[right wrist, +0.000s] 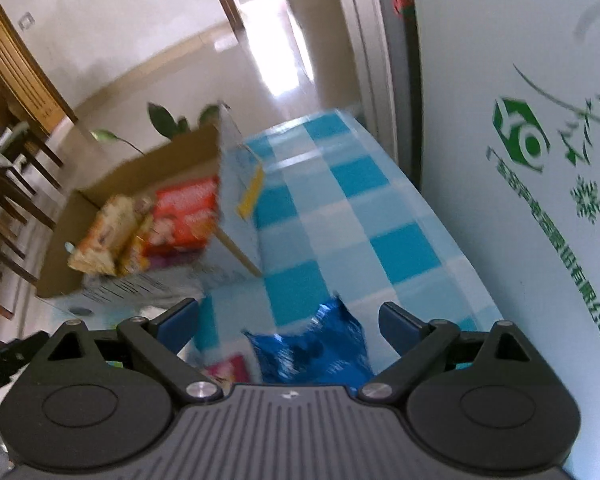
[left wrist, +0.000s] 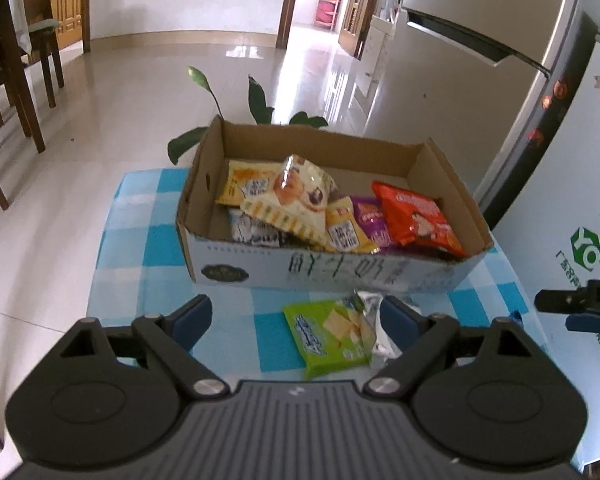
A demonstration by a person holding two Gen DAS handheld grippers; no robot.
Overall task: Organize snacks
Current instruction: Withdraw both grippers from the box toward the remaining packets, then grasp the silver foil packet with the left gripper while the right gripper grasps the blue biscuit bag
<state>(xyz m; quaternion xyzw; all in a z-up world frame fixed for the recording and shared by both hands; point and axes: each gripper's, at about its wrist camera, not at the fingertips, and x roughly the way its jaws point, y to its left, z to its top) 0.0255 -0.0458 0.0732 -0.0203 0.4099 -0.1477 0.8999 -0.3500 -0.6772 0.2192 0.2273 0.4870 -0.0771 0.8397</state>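
On the blue checked cloth (left wrist: pixel 140 248) sat a cardboard box (left wrist: pixel 440 184), already holding a heap of snack packets, a red packet (left wrist: pixel 416 216) lying toward its right side. Two packets remained outside it. The green packet (left wrist: pixel 328 336) lay on the cloth just in front of the box's near wall, and the left tongs (left wrist: pixel 296 324) hung over it with jaws spread wide and nothing held. It did not lie centred in the gap: it sat toward the right finger (left wrist: pixel 400 320), its crinkled foil end touching or nearly touching that pad, while the left finger stood well clear. Its long axis ran roughly away from the tongs toward the box, slightly slanted, so the jaws would close across its narrow width.

The blue packet (right wrist: pixel 316 344) lay near the cloth's right edge, beside the white appliance (right wrist: pixel 500 160), between the open, empty jaws of the right tongs (right wrist: pixel 288 320). That view was blurred, so its exact lie was hard to read; a pink packet (right wrist: pixel 228 366) showed just beside it.

Each hand seemed nearest its own packet. For the green one, I judged the left tongs needed a small shift rightward before closing, then a short carry forward over the wall.
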